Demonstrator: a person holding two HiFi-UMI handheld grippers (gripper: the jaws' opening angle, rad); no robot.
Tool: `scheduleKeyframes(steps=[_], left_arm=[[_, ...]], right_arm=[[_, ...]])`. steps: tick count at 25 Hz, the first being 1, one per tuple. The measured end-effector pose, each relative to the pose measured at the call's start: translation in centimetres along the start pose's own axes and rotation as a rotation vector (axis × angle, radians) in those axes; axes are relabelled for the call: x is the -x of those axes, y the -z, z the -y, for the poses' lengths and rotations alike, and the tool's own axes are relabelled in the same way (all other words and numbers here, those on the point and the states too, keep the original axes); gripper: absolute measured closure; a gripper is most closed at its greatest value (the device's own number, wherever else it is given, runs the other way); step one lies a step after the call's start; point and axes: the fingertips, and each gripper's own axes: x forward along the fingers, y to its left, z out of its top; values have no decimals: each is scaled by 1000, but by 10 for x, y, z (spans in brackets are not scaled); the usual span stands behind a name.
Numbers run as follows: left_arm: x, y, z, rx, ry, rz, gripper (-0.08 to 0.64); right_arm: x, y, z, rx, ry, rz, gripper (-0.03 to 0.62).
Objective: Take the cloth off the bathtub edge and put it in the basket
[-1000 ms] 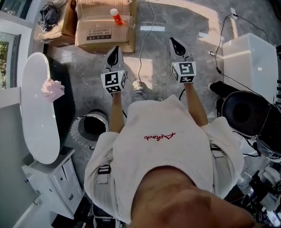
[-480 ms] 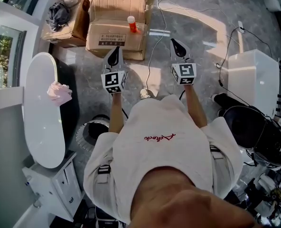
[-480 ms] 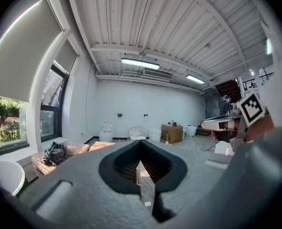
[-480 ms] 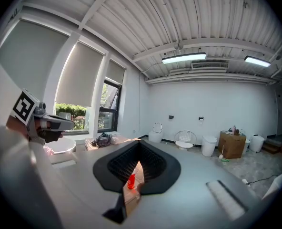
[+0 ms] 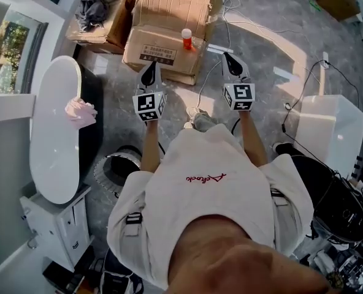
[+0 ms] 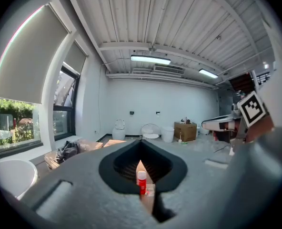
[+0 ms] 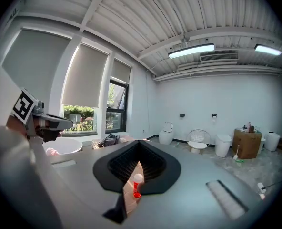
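cloth (image 5: 80, 111) on bathtub (image 5: 49, 155) edge sits closer, left of left claw (image 5: 149, 71), than a second ago; right claw (image 5: 230, 60) alongside, both pinched shut, empty (approach only, no grasp yet).

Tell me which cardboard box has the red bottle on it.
The larger, labelled box carries the red bottle; the smaller box left of it holds a dark bundle.

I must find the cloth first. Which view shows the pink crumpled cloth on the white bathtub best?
The head view: the pink crumpled cloth lies fully visible on the edge of the white bathtub. The right gripper view shows only a small pink bit; the left gripper view shows none.
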Motion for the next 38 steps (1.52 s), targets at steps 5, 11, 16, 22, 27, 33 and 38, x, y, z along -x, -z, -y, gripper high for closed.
scheduleKeyframes(steps=[5, 11, 16, 22, 27, 33, 38], left_arm=[[0, -4, -32, 1, -113, -3, 560], [33, 0, -76, 33, -305, -5, 560], [84, 9, -106, 46, -545, -40, 560], [172, 34, -131, 106, -797, -81, 560], [247, 41, -135, 138, -981, -79, 560], [331, 54, -133, 162, -1126, -55, 560], [389, 58, -128, 178, -1206, -20, 560]], right_arm=[[-48, -16, -10, 10, -118, 27, 584], [-97, -22, -31, 13, -255, 22, 585], [-140, -21, -86, 39, -473, 1, 586], [-159, -12, -188, 69, -732, -14, 584], [-146, -15, -278, 103, -940, -16, 584], [-105, -24, -370, 145, -1106, 21, 584], [-68, -28, -420, 175, -1188, 38, 584]])
